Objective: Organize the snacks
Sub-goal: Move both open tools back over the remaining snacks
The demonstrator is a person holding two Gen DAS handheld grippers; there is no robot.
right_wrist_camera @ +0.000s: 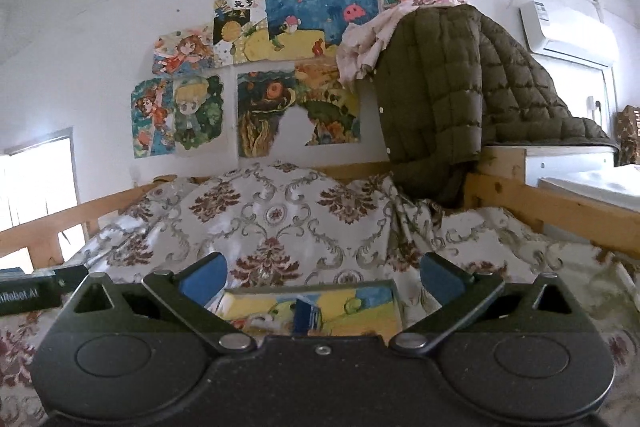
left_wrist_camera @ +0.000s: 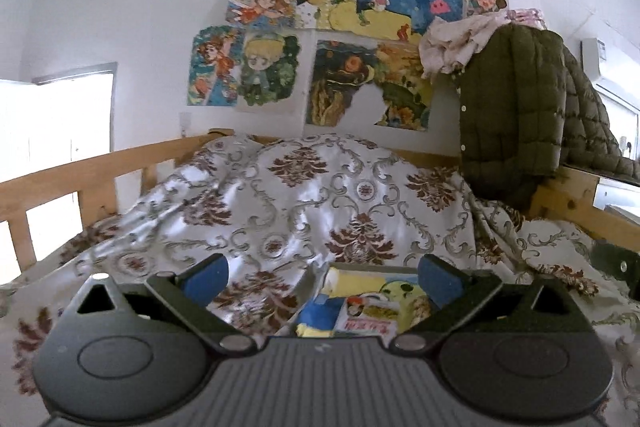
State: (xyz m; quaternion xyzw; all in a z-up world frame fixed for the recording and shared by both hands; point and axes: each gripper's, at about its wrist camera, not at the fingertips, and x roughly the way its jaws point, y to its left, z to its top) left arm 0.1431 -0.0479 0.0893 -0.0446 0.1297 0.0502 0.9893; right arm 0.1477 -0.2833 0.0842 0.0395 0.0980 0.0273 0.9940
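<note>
A shallow box (left_wrist_camera: 362,269) with a yellow and blue printed bottom lies on the patterned bedspread, just below my left gripper (left_wrist_camera: 322,277). Snack packets lie in it: a red and white one (left_wrist_camera: 370,315) and a blue one (left_wrist_camera: 318,315). The left gripper is open and empty, its blue pads wide apart. The same box (right_wrist_camera: 312,291) shows in the right wrist view, under my right gripper (right_wrist_camera: 322,277), with a small blue packet (right_wrist_camera: 306,315) standing in it. The right gripper is open and empty. The gripper bodies hide the near part of the box.
The box sits on a bed with a wooden rail (left_wrist_camera: 80,171) on the left and back. A dark green quilted jacket (right_wrist_camera: 452,87) hangs over the right bed end. The left gripper's body (right_wrist_camera: 28,293) shows at the left edge. Posters cover the wall.
</note>
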